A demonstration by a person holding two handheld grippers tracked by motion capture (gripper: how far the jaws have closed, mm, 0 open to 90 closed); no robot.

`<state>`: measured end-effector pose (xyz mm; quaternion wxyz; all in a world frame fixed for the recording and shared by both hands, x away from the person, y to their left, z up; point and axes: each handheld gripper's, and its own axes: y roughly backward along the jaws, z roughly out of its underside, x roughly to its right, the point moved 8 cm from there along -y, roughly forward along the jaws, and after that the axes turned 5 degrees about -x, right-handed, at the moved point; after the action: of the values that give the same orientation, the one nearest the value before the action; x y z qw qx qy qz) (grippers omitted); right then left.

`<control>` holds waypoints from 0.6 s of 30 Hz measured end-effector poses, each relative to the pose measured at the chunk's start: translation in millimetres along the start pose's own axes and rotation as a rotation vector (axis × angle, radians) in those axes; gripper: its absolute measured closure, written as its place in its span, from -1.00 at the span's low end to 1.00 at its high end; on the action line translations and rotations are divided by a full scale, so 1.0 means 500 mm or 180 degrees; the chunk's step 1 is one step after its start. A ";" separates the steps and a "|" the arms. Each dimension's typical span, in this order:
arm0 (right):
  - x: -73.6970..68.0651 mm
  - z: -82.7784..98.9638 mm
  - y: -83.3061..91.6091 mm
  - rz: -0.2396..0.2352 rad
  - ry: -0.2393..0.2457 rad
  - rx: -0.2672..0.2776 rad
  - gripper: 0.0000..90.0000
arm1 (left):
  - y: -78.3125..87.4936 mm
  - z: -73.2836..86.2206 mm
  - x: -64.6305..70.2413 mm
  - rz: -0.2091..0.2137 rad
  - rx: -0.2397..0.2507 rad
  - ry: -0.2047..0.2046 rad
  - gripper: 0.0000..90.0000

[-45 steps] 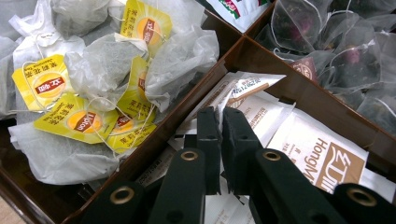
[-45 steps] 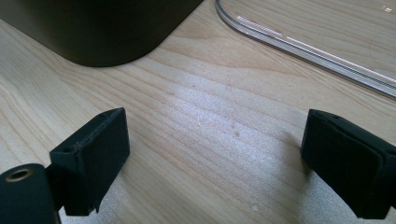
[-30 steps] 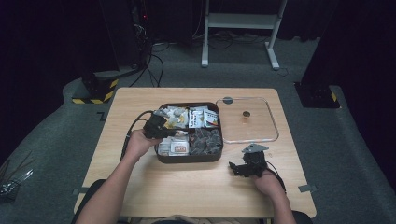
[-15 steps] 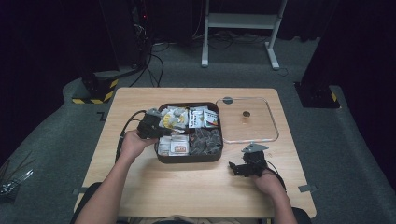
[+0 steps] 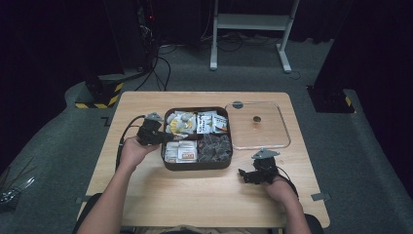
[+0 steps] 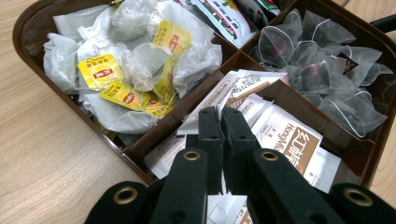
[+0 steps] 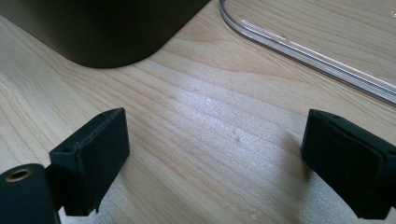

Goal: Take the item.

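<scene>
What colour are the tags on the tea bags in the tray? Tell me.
Yellow with a small red mark, on white tea bags; the left gripper view shows the tags best.

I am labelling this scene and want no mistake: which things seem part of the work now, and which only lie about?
Likely in use:
- brown compartment tray
- white sachets under the shut left hand-held gripper
- clear lid set beside the tray

Only lying about, apparently:
- yellow-tagged tea bags
- mesh tea bags
- right hand-held gripper, open over bare table
</scene>
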<state>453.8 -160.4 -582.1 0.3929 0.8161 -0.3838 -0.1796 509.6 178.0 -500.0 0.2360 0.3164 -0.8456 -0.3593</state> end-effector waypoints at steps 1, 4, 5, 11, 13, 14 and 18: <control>0.000 0.000 0.000 -0.0004 0.0003 0.0002 -0.83 | 0.001 0.000 -0.001 -0.0004 0.0009 0.0006 0.95; 0.000 -0.001 -0.001 -0.0008 0.0005 0.0002 -0.83 | 0.006 0.002 -0.003 -0.0010 0.0025 0.0023 0.95; 0.000 -0.001 -0.001 -0.0007 0.0008 0.0005 -0.83 | 0.008 0.003 -0.004 -0.0002 0.0032 0.0040 0.95; 0.001 -0.002 -0.002 -0.0020 0.0006 0.0000 -0.83 | 0.020 0.007 -0.011 0.0002 0.0069 0.0094 0.95; 0.000 -0.002 -0.002 -0.0023 -0.0006 -0.0003 -0.83 | 0.024 0.009 -0.014 -0.0009 0.0079 0.0111 0.95; 0.001 -0.003 -0.003 -0.0023 0.0018 0.0000 -0.83 | 0.026 0.010 -0.016 -0.0015 0.0088 0.0114 0.95; 0.002 -0.005 -0.004 -0.0026 0.0036 0.0008 -0.83 | 0.035 0.014 -0.022 -0.0025 0.0114 0.0155 0.95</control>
<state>456.8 -159.2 -582.1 0.3933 0.8192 -0.3784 -0.1761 506.5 198.5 -492.9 0.2494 0.3327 -0.8446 -0.3373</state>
